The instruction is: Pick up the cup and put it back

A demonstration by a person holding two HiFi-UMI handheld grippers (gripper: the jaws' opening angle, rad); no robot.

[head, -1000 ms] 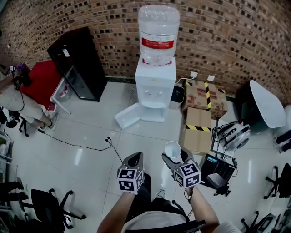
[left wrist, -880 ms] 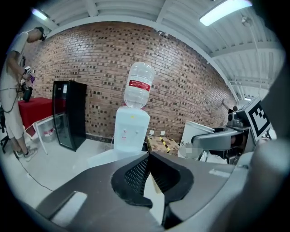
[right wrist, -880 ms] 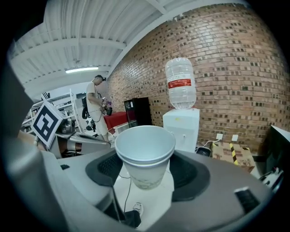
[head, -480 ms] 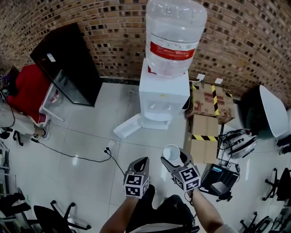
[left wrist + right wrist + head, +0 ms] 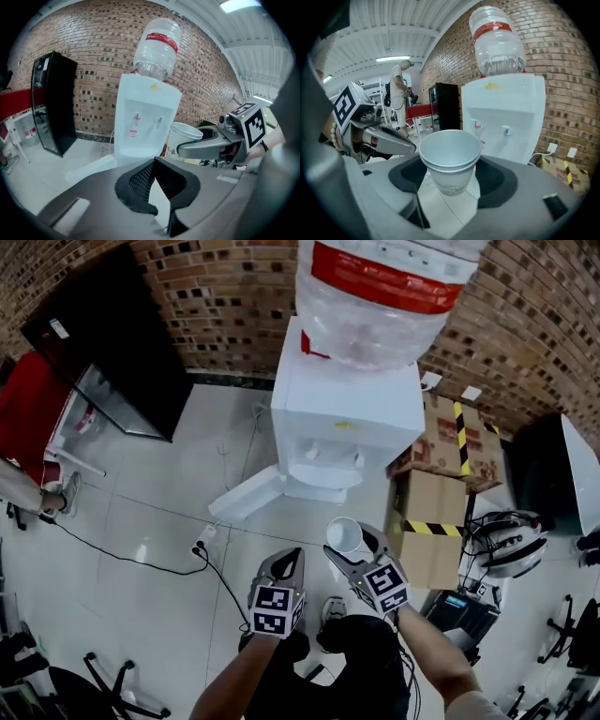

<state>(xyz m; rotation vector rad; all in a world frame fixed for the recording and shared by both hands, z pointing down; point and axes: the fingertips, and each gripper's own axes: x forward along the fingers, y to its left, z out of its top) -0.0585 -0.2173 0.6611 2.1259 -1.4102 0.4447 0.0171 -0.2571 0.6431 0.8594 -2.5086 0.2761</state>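
Note:
A white paper cup (image 5: 343,534) stands upright between the jaws of my right gripper (image 5: 349,546), which is shut on its sides. In the right gripper view the cup (image 5: 450,161) fills the middle, and it looks like two nested cups. My left gripper (image 5: 286,564) hangs beside it on the left, apart from the cup, with its tips together and nothing held. In the left gripper view the cup (image 5: 185,138) and right gripper (image 5: 202,146) show at the right. A white water dispenser (image 5: 342,418) with a clear bottle (image 5: 384,287) stands just ahead.
A black cabinet (image 5: 103,343) stands left of the dispenser. Cardboard boxes (image 5: 441,451) sit to its right. A white panel (image 5: 246,499) and a cable with a socket strip (image 5: 200,546) lie on the tiled floor. A person (image 5: 398,91) stands far off.
Both grippers have travelled forward and down toward the water dispenser, which now looms much larger. The cup stays held in the right gripper. The left gripper keeps its place beside it.

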